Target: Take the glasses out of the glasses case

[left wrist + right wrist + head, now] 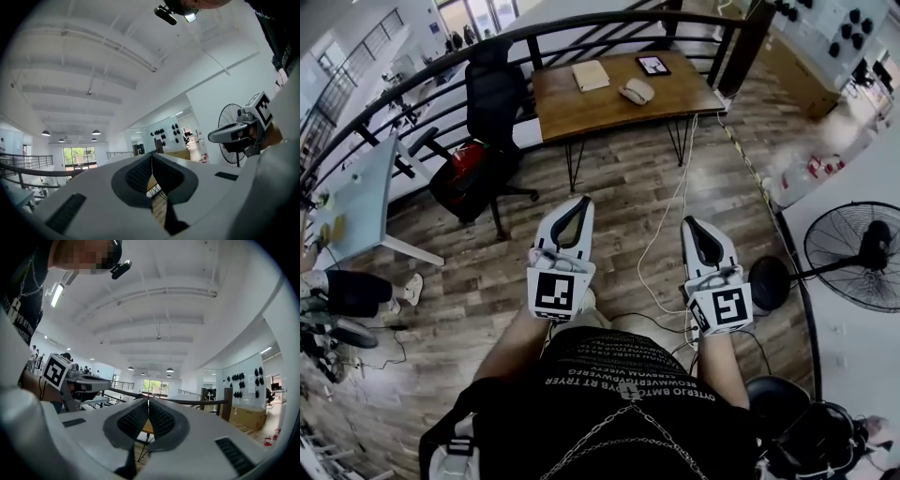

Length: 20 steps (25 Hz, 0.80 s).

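**Left gripper** (581, 202) (151, 157): jaws closed pad to pad with nothing between them. We hold it low in front of us, pointing out over the floor.
**Right gripper** (693, 223) (148, 402): likewise shut and empty, level with the left one.

**Case** (636, 91): white and oval, lying on the desk (581, 111) toward its right end, well apart from both grippers. It looks closed. We see no glasses, so we judge them to be inside.

**Around it:**
- Book (591, 75): to the case's left on the same top.
- Tablet (653, 65): just beyond the case.
- Chair (492, 94): at the desk's left end.
- Cable (661, 234): trailing over the floor between us and the desk.
- Fan (858, 253): off to the right.

**Step in hand, as we judge it:** the approach, with nothing of the task done yet.

**Handling notes:**
- We step in clear of the cable and part both pairs of jaws before reaching the desk.
- One gripper braces the lower shell against the top while the other lifts the lid at its front lip. A smooth, rounded case probably slides under a one-sided push, so we brace first.
- We take the glasses by the bridge or a temple, never the lenses, with a light squeeze.
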Tool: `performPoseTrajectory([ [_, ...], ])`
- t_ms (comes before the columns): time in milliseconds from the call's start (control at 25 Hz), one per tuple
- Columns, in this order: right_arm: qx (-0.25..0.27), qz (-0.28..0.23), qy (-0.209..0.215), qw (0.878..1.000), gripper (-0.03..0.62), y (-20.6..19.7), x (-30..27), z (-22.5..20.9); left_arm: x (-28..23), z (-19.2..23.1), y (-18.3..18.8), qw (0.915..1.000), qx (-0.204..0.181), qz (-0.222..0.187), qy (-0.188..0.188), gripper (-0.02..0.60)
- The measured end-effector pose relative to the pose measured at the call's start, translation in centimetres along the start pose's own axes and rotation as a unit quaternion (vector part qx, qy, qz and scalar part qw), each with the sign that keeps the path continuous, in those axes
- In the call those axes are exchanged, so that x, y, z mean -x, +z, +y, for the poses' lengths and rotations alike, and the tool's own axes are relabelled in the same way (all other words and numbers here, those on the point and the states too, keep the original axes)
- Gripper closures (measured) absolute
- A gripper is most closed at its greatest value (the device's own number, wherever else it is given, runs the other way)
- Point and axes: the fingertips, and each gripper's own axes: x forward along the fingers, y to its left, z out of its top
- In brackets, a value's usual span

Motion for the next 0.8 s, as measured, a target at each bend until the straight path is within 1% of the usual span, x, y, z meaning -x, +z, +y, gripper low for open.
performPoseTrajectory([
  [120, 0.003, 0.003, -0.003, 1.000, 0.579, 0.0, -2.0, -0.4, -1.6, 1.2, -0.8, 0.9999, -0.001, 0.010, -0.010, 0.554],
  [400, -0.012, 0.008, -0.015, 1.000, 0.577, -0.9, -7.3, -1.9, -5.4, 5.7, -2.0, 0.9999, 0.003, 0.013, -0.007, 0.554],
  [560, -0.017, 0.010, -0.024, 1.000, 0.576, -1.7, -9.9, -2.6, -7.4, 8.1, -3.2, 0.9997, 0.008, 0.023, -0.008, 0.554],
  [720, -0.015, 0.015, -0.026, 0.999, 0.542, -2.0, -12.4, -3.0, -9.1, 10.1, -3.6, 0.9997, 0.006, 0.022, -0.011, 0.554],
  [800, -0.016, 0.019, -0.029, 0.999, 0.536, -2.1, -13.6, -3.0, -9.8, 11.2, -3.6, 0.9997, 0.005, 0.020, -0.013, 0.554],
])
